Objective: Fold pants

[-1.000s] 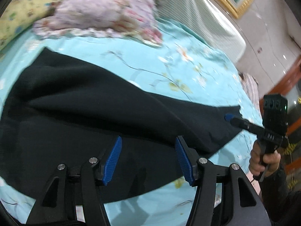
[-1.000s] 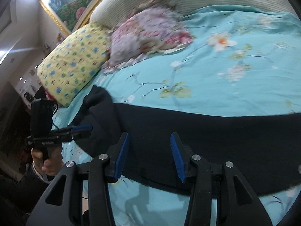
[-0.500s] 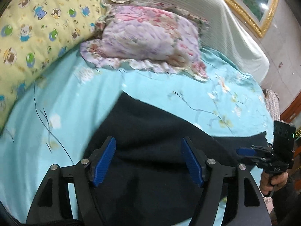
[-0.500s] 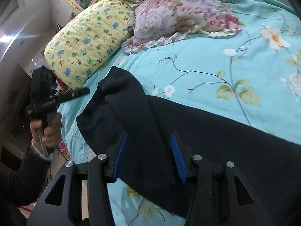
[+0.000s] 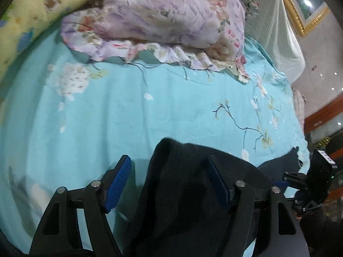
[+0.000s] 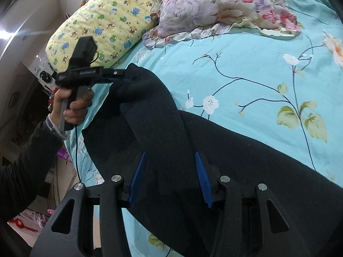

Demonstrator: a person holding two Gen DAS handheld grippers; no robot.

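Beyond the black pants (image 6: 214,150) under both part-open, empty grippers, floral pillow (image 5: 171,19) and yellow pillow (image 6: 103,23).

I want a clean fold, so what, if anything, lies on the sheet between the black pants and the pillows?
Nothing visible does: between the black pants and the floral pillow there is only bare turquoise floral sheet.

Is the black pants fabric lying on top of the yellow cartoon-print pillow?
No, the black pants fabric lies on the turquoise floral bedsheet, apart from the yellow cartoon-print pillow.
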